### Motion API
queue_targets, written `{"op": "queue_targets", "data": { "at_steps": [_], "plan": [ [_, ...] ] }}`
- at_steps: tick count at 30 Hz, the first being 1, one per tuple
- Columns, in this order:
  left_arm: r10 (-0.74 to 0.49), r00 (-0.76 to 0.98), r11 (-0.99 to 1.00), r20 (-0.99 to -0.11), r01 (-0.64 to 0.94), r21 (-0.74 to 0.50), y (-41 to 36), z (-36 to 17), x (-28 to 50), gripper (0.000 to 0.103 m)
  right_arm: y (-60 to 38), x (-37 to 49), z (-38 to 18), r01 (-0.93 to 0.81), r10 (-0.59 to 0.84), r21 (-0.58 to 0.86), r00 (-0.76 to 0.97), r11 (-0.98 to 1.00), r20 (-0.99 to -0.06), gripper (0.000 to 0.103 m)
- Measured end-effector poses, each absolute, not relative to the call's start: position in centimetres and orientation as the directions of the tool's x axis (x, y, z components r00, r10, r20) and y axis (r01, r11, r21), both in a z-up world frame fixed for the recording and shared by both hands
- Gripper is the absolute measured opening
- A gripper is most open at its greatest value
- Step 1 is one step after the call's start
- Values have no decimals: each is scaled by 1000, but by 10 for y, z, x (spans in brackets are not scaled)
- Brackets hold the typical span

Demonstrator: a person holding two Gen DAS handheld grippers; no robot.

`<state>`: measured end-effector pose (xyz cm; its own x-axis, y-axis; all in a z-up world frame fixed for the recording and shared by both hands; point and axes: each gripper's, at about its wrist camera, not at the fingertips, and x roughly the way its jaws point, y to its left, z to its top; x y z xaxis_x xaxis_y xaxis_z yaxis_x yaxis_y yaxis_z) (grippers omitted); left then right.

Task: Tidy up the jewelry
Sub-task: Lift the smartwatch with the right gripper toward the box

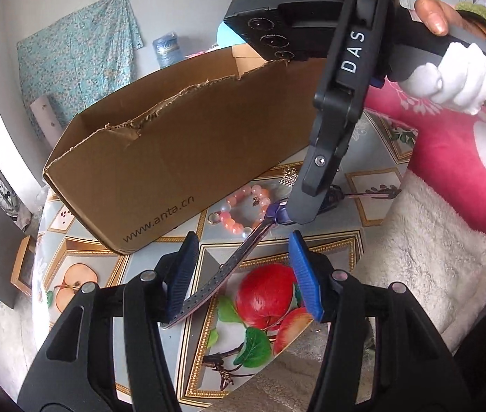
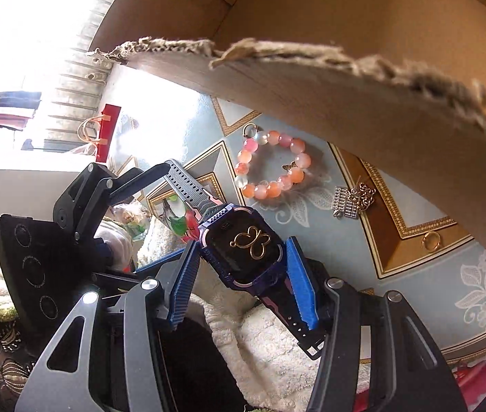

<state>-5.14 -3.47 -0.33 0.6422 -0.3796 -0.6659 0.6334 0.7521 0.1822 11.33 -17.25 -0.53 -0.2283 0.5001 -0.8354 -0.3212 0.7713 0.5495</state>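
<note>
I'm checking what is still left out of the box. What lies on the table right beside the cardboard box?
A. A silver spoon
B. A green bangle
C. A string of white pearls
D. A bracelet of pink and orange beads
D. A bracelet of pink and orange beads lies flat on the patterned table, close by the wall of the cardboard box, outside it.

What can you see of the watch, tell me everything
The watch has a dark blue-purple, plastic-looking case, a black screen and a gold butterfly outline on its face. The right gripper pinches the case by its sides, above the table. One perforated strap runs out between the left gripper's open pads; the other passes back under the right gripper.
</note>
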Motion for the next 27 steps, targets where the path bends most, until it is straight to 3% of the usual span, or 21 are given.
{"op": "queue_targets", "data": {
  "at_steps": [4, 5, 7, 17, 27],
  "plan": [
    [-357, 638, 756, -682, 626, 190, -38, -6, -50, 28, -172, 115, -4, -317, 523, 575, -240, 754, -818, 50],
    [-355, 630, 760, -690, 624, 179, -37, -6, -48, 19, -173, 116, -3, -323, 517, 569, -237, 756, -822, 50],
    [-372, 585, 764, -721, 634, 121, -34, -6, -43, 11, -173, 110, -7, -339, 493, 541, -222, 770, -841, 50],
    [-465, 398, 803, -791, 566, -187, -9, -3, -6, 4, -180, 91, -10, -424, 419, 428, -121, 798, -900, 51],
    [-389, 468, 807, -793, 588, -49, -7, -3, -7, 3, -178, 80, -7, -498, 408, 363, -20, 788, -913, 51]
  ]
}}
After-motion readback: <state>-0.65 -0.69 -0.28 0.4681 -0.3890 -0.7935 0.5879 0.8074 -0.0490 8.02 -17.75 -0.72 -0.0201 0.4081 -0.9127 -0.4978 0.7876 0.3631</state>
